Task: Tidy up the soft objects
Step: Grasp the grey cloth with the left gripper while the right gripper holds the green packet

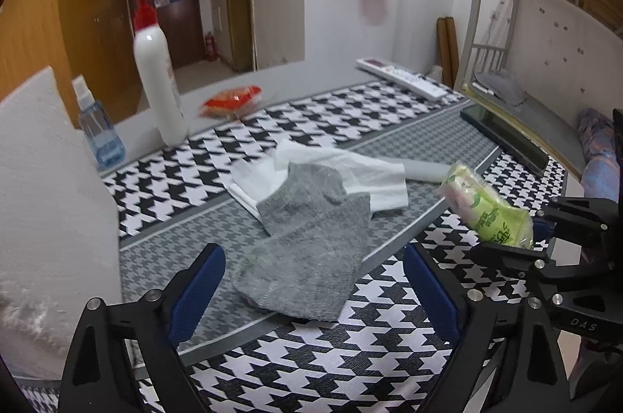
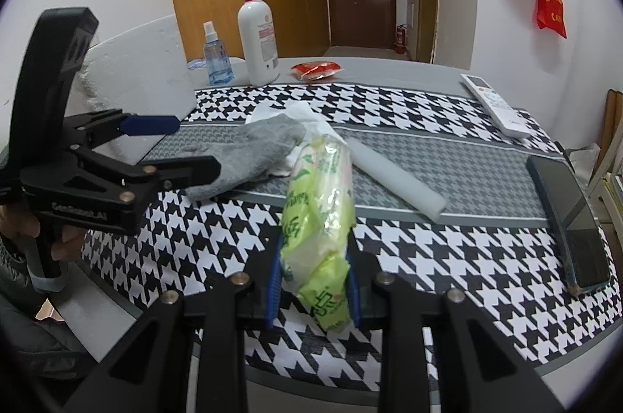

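A grey sock (image 1: 307, 257) lies on the houndstooth cloth (image 1: 331, 354), partly over crumpled white tissue (image 1: 350, 171). My left gripper (image 1: 315, 284) is open just above the cloth, its blue pads on either side of the sock's near end without touching it. My right gripper (image 2: 313, 284) is shut on a green tissue packet (image 2: 317, 230), held above the cloth to the right of the sock. In the left wrist view the packet (image 1: 486, 206) and the right gripper (image 1: 535, 235) hang at the right. The right wrist view shows the left gripper (image 2: 190, 146) open beside the sock (image 2: 249, 156).
A white foam strip (image 2: 393, 175), a dark phone (image 2: 568, 218) and a white remote (image 2: 494, 101) lie to the right. A lotion pump bottle (image 2: 259, 39), a blue spray bottle (image 2: 216, 58) and a red packet (image 2: 315, 70) stand at the back. A white foam block (image 1: 50, 179) rises at the left.
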